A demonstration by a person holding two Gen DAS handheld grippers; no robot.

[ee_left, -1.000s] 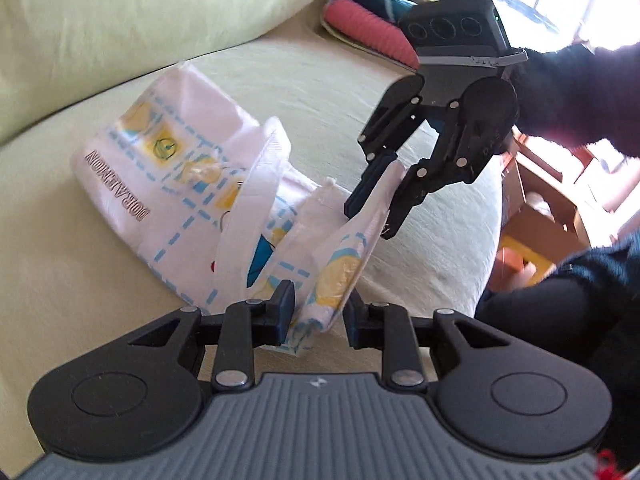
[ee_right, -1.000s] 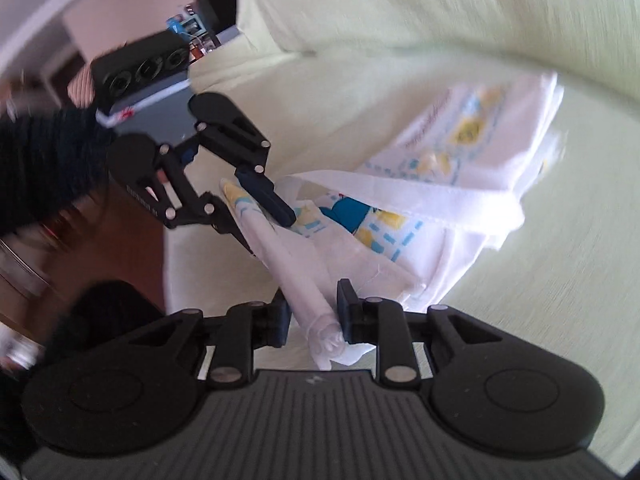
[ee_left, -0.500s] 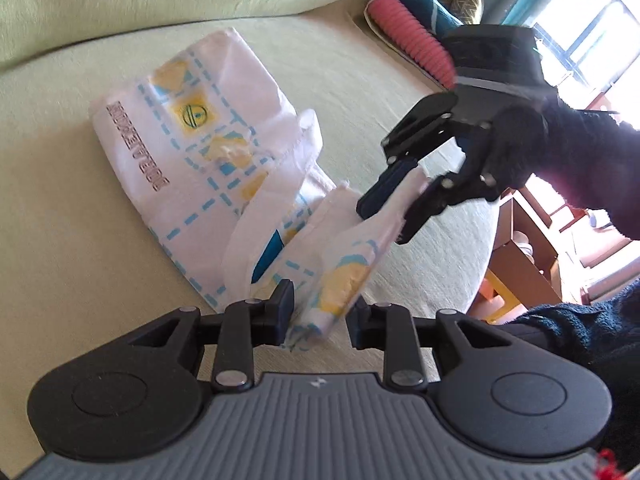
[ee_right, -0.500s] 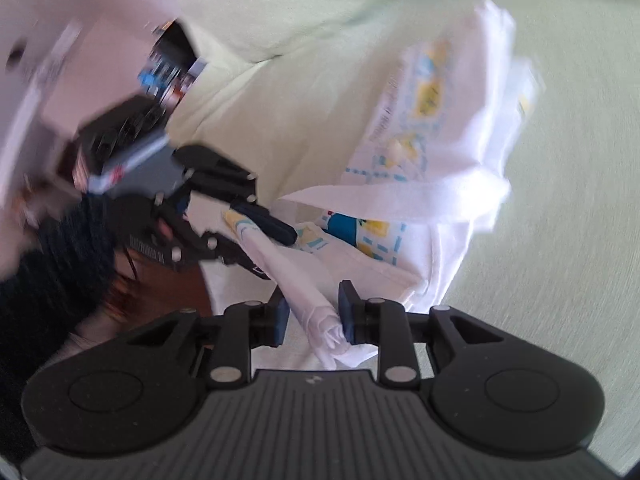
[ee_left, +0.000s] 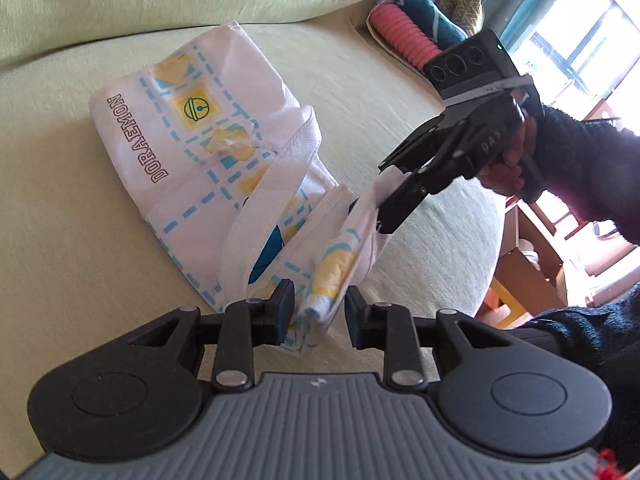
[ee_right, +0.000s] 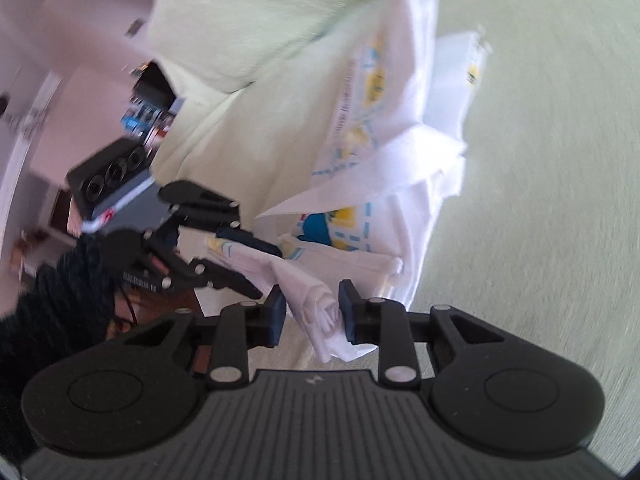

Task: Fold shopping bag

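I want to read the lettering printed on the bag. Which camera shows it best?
The left wrist view: the bag lies face-up and sharp, so its printed word reads DORAEMON. In the right wrist view the bag is blurred and seen edge-on, and its lettering is only a faint unreadable streak.

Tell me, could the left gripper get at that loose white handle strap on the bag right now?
Probably not yet. The left gripper has its fingers closed on a bunched edge of the shopping bag, so it would have to let go first. The handle strap itself lies uncovered just ahead.
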